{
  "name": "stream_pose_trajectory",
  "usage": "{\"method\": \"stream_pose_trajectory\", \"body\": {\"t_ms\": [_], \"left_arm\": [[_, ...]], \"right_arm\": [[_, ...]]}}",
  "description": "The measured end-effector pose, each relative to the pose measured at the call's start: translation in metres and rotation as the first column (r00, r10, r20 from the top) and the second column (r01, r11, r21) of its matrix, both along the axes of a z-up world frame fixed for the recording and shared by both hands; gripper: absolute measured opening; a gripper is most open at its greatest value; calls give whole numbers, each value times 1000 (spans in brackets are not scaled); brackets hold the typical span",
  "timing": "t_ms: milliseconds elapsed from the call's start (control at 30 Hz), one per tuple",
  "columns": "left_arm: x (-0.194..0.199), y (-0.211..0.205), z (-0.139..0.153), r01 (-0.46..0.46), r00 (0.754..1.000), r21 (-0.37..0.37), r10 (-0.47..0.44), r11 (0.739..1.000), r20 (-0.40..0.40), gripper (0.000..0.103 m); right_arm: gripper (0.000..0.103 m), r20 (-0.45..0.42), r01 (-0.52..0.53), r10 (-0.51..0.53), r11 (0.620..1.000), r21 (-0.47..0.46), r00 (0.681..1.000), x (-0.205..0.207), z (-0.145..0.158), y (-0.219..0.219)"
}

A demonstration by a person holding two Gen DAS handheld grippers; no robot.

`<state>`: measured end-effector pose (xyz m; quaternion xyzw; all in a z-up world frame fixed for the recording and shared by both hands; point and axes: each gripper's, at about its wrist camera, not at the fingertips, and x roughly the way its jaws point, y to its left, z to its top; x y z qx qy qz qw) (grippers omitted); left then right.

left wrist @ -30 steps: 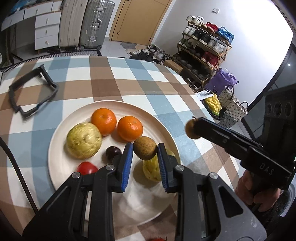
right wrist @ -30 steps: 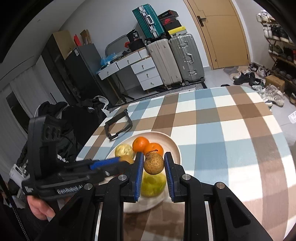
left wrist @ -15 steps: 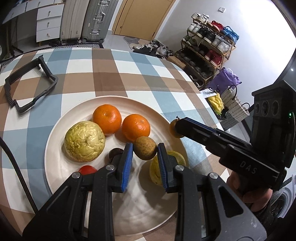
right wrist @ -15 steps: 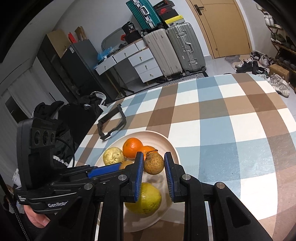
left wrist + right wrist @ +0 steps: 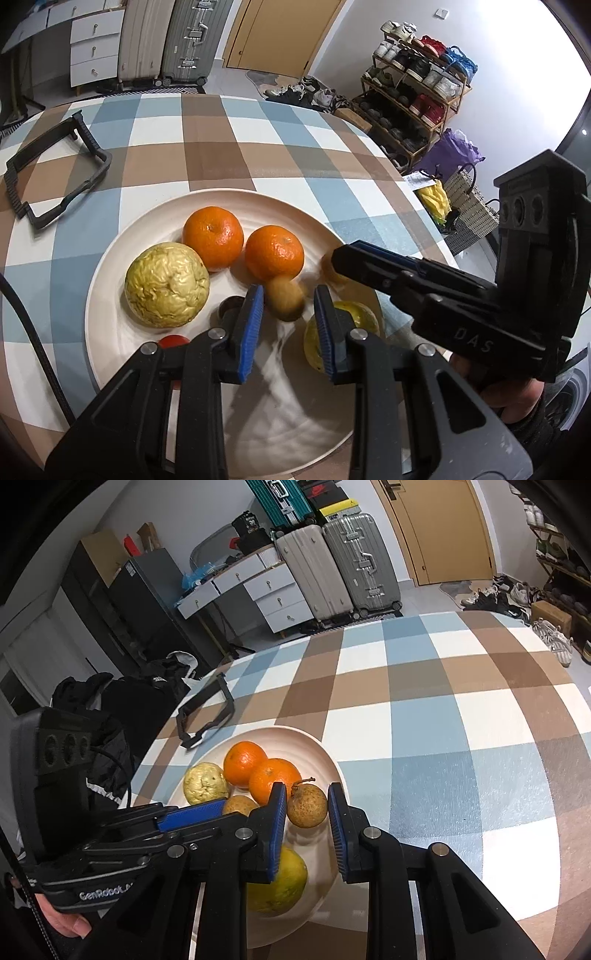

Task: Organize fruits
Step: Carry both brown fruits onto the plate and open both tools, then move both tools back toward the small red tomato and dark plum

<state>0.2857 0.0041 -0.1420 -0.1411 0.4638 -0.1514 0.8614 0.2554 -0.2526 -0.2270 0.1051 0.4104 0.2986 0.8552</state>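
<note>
Just now the small brown fruit (image 5: pixel 284 299) on the left has come loose. Half a second ago it sat sharp and snug between the blue pads. Now it is a blur, looks smaller, and shows a gap on its right side. It seems to be dropping or rolling onto the plate (image 5: pixel 96 295), just in front of the nearer orange (image 5: pixel 274 253). The left gripper (image 5: pixel 288 325) has its jaws parted and holds nothing.

The stemmed brown fruit (image 5: pixel 307 805) is still clamped in the right gripper (image 5: pixel 307 819). Both pads press its sides, as they did a moment ago. That gripper has moved in from beyond the rim and now hangs over the plate's right edge, above the bare patch beside the oranges. I would say this fruit is next to be let go.

Around them the plate looks unchanged:
- The second orange (image 5: pixel 213 238) touches the first.
- A wrinkled yellow fruit (image 5: pixel 167 284) lies to their left.
- A yellow-green fruit (image 5: pixel 354 314) shows behind the left gripper's right finger.
- A dark round fruit (image 5: pixel 229 306) and a red one (image 5: pixel 173 340) peek out by its left finger.

Out on the checked worktop (image 5: pixel 221 147), a black frame (image 5: pixel 55 177) lies well apart from everything.

So one brown fruit is as good as delivered and the other is one release away. The risk I see is the loose fruit rolling, since it is round, still moving and close to its neighbours.
</note>
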Motion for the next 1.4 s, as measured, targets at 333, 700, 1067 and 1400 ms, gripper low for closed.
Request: {"method": "stream_pose_trajectory", "body": {"t_ms": [333,700,1067,1400], "left_arm": [[-27,3,26,11,997,0,-11,1000,71,25],[-96,8,69,-45,987,48,37,998,158,42],[-178,13,92,-139,957,105,106,985,270,84],[-231,12,87,-192,943,146,141,971,302,102]], "right_arm": [[33,45,29,-30,999,33,999,-20,22,-16],[75,172,90,-98,994,57,980,-101,55,-42],[100,332,105,-115,993,47,936,-190,72,-42],[103,397,101,-97,995,11,913,-241,68,-34]]}}
